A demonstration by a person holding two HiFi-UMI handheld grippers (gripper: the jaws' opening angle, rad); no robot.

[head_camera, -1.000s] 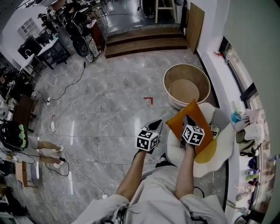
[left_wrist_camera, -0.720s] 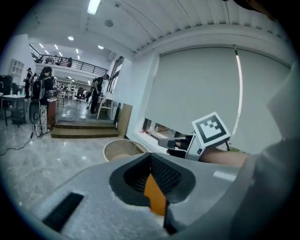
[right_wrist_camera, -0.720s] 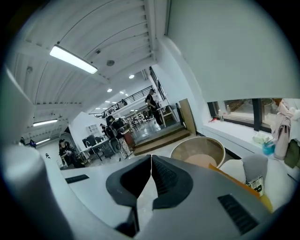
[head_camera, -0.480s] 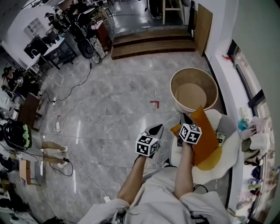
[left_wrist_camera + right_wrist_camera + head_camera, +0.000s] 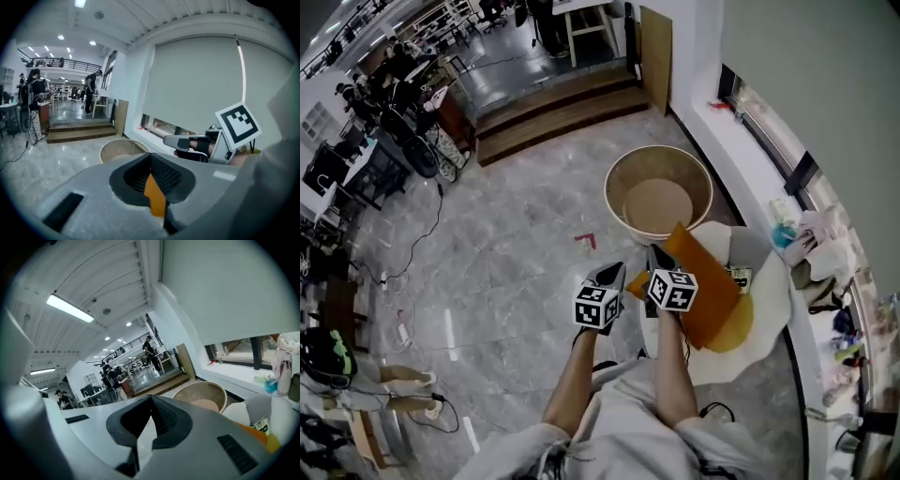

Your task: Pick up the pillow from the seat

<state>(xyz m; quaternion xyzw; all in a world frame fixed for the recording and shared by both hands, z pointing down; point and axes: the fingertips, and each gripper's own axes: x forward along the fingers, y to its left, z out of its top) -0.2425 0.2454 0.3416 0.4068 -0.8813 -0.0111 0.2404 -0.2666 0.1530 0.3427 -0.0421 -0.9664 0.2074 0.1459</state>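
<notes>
The white seat (image 5: 766, 314) stands at my right along the window wall, and the round tub (image 5: 623, 183) is just beyond it. The orange pillow (image 5: 703, 291) lies askew on the seat, its left corner jutting past the seat's edge. It looks soft, light and floppy. I expect it to sag from a single pinch, so a corner is the place to take it, with plenty of fabric gathered in.

My left tongs (image 5: 612, 274) are clenched, and a sliver of orange sits in their slit — I judge they have that corner. My right tongs (image 5: 656, 255) are clenched on nothing — pale floor shows through — and lie over the pillow's left edge. Both forearms reach forward, side by side.
</notes>
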